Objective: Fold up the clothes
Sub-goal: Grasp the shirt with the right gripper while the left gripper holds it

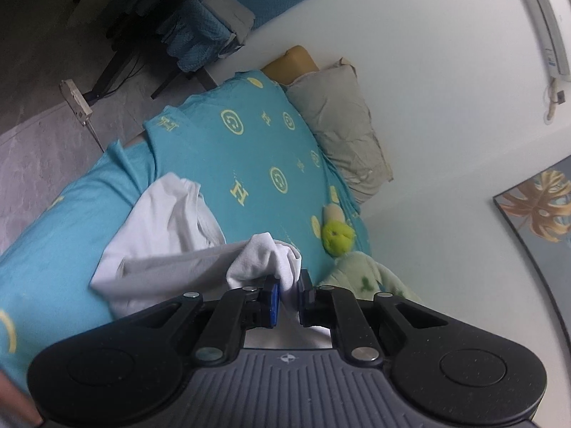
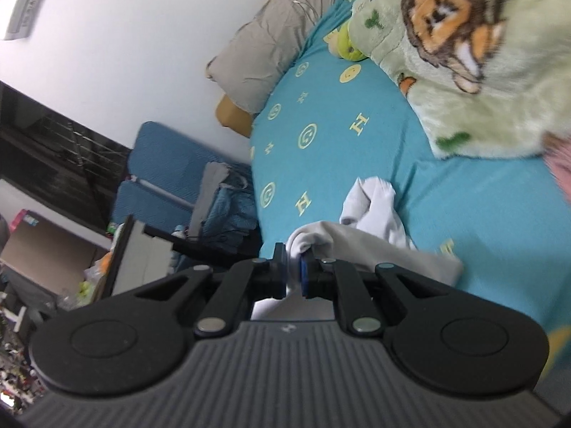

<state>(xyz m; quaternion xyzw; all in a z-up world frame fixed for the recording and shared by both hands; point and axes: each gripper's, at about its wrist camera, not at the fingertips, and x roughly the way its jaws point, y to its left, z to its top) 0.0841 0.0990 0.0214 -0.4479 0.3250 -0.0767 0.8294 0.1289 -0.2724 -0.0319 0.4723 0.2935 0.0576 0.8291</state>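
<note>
A white garment point(image 1: 167, 235) lies crumpled on a bed with a teal patterned sheet point(image 1: 221, 149). My left gripper point(image 1: 289, 285) is shut on a bunched white edge of it, and the cloth trails away to the left and down onto the sheet. In the right wrist view the same white garment point(image 2: 371, 221) hangs from my right gripper point(image 2: 294, 267), which is shut on another bunched edge. A grey-looking stretch of the fabric runs right of those fingers, with a white sleeve-like fold lying on the teal sheet point(image 2: 357, 164) behind it.
A grey pillow point(image 1: 342, 121) and a tan cushion point(image 1: 289, 60) sit at the head of the bed by the white wall. A green plush toy point(image 1: 337, 235) and a pale green animal-print blanket point(image 2: 474, 71) lie on the bed. Blue chairs point(image 2: 160, 164) and dark furniture stand beside it.
</note>
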